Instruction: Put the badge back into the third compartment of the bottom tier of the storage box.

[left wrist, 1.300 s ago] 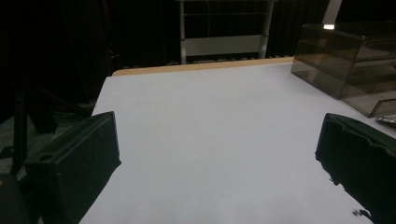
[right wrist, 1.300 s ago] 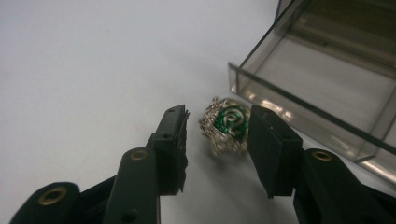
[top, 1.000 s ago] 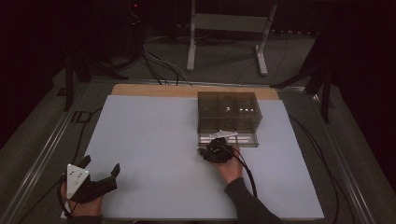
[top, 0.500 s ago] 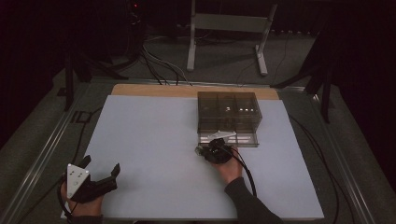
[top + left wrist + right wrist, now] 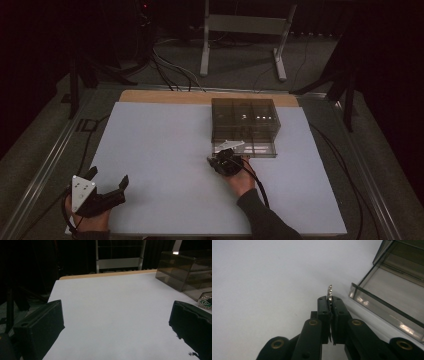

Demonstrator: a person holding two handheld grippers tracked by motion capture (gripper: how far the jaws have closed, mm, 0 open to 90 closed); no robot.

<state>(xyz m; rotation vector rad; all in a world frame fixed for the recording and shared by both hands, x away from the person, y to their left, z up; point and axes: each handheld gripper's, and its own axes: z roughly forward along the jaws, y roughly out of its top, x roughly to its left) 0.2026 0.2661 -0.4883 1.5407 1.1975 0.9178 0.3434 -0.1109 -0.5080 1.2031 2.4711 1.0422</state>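
The right gripper pinches a small silver metal piece, jaws having just closed; the open drawer lies just right. The left gripper rests wide open, empty, well apart.

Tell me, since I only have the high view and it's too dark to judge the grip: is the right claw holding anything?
Observer: Yes. In the right gripper view the right claw has just been closing and is now shut on a small shiny metal piece. The piece's bumpy edge sticks out past the tips.
Operator: How does the open drawer sit from there?
Observer: The drawer is just to the right of the tips in that view. Its clear front wall is close to them but not touching.
Operator: Anything in the drawer already?
Observer: The part of its floor that I can see is bare.
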